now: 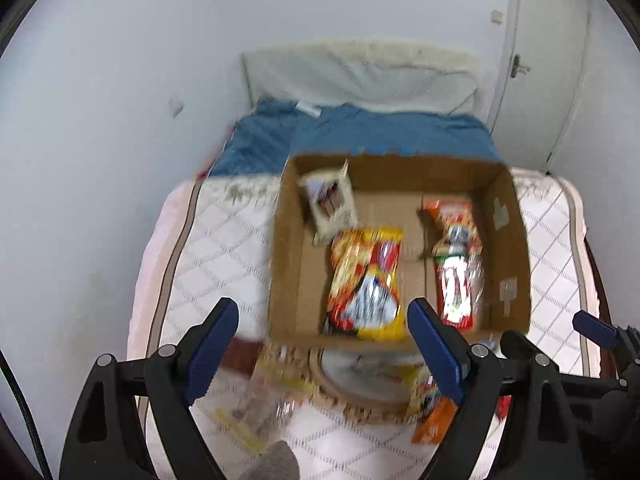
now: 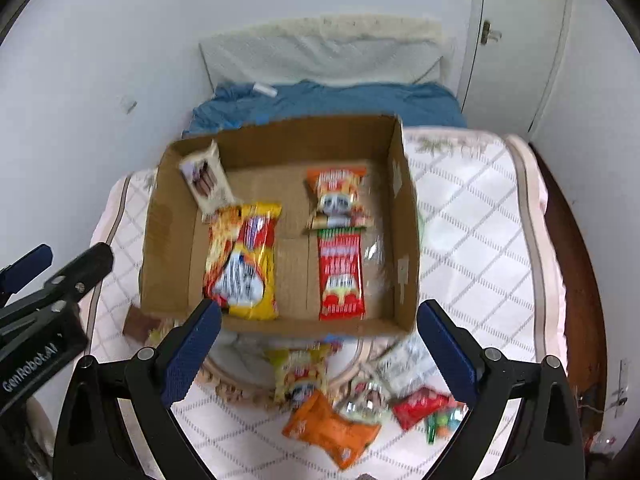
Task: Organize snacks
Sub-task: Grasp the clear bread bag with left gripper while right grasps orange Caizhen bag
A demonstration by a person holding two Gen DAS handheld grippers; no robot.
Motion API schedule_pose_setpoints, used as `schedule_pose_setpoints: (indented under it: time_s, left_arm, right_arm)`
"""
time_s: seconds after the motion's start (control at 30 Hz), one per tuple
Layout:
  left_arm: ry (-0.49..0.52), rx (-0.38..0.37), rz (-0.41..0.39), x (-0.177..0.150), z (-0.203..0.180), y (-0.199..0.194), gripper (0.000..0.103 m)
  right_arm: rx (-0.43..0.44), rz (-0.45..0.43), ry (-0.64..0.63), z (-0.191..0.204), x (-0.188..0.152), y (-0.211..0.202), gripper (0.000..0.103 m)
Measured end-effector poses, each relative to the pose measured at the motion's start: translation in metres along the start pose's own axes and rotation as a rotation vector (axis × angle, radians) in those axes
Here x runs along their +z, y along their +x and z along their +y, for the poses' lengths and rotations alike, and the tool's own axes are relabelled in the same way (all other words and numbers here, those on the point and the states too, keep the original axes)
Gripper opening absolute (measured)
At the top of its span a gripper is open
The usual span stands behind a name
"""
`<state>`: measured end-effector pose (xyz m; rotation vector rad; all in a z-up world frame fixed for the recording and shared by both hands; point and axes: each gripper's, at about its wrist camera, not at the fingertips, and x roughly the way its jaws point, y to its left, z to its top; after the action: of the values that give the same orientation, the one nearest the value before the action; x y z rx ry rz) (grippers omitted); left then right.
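Both grippers, left [image 1: 324, 344] and right [image 2: 318, 344], hang wide open and empty at 6 o'clock of the box [image 2: 408, 216], likely between picks. Inside, left to right: a white pack [image 2: 206, 180], yellow bag [image 2: 242, 260], red packs [image 2: 340, 272]. Loose snacks [image 2: 328, 424] wait on the mattress [image 2: 472, 240].

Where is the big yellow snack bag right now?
In both views, the yellow snack bag lies flat inside the cardboard box, on its left half, just in front of the white snack box.
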<state>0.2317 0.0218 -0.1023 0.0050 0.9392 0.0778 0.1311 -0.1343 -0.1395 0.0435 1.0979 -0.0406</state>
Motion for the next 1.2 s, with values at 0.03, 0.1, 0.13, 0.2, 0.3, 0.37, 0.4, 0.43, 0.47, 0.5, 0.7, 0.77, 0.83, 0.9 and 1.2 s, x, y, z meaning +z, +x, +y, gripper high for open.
schedule_pose_setpoints:
  time_s: [0.03, 0.1, 0.13, 0.2, 0.3, 0.37, 0.4, 0.43, 0.47, 0.5, 0.7, 0.77, 0.83, 0.9, 1.2]
  left_arm:
    - [-0.003, -0.003, 0.021, -0.009, 0.002, 0.001, 0.086]
    - [-0.005, 0.010, 0.064, -0.030, 0.005, 0.005, 0.086]
    - [-0.008, 0.018, 0.082, -0.039, 0.007, 0.008, 0.086]
    - [-0.023, 0.023, 0.130, -0.059, 0.013, 0.018, 0.086]
    - [-0.064, 0.034, 0.213, -0.089, 0.024, 0.039, 0.086]
    - [-0.090, 0.045, 0.259, -0.108, 0.033, 0.051, 0.086]
    - [-0.098, 0.050, 0.278, -0.116, 0.037, 0.055, 0.086]
    - [-0.104, 0.056, 0.291, -0.125, 0.042, 0.059, 0.086]
    - [-0.107, 0.064, 0.303, -0.132, 0.046, 0.062, 0.086]
    - [-0.111, 0.069, 0.317, -0.138, 0.050, 0.065, 0.086]
    - [-0.170, 0.085, 0.386, -0.159, 0.081, 0.076, 0.086]
    - [-0.189, 0.085, 0.388, -0.155, 0.089, 0.079, 0.086]
    - [-0.195, 0.078, 0.383, -0.147, 0.098, 0.082, 0.086]
    - [-0.156, 0.080, 0.384, -0.135, 0.101, 0.089, 0.086]
    - [0.209, 0.065, 0.495, -0.099, 0.067, 0.166, 0.086]
  right_arm:
    - [0.010, 0.031, 0.005, -0.003, -0.007, 0.005, 0.100]
    - [0.027, 0.089, -0.002, -0.007, -0.021, 0.016, 0.100]
    - [0.028, 0.117, -0.006, -0.009, -0.030, 0.023, 0.100]
    - [0.024, 0.204, -0.030, -0.013, -0.049, 0.044, 0.100]
    - [0.013, 0.326, -0.096, -0.013, -0.076, 0.076, 0.100]
    - [0.000, 0.399, -0.137, -0.013, -0.091, 0.097, 0.100]
    - [-0.007, 0.424, -0.154, -0.013, -0.097, 0.106, 0.100]
    - [-0.014, 0.446, -0.170, -0.012, -0.103, 0.114, 0.100]
    - [-0.020, 0.469, -0.192, -0.011, -0.108, 0.123, 0.100]
    - [-0.023, 0.481, -0.202, -0.010, -0.112, 0.129, 0.100]
    - [-0.014, 0.557, -0.184, -0.010, -0.129, 0.156, 0.087]
    - [-0.009, 0.558, -0.142, -0.013, -0.130, 0.155, 0.082]
    - [0.013, 0.571, -0.092, -0.014, -0.128, 0.151, 0.073]
    - [0.061, 0.593, -0.033, -0.017, -0.125, 0.148, 0.067]
    - [0.160, 0.695, 0.078, -0.015, -0.119, 0.159, 0.072]
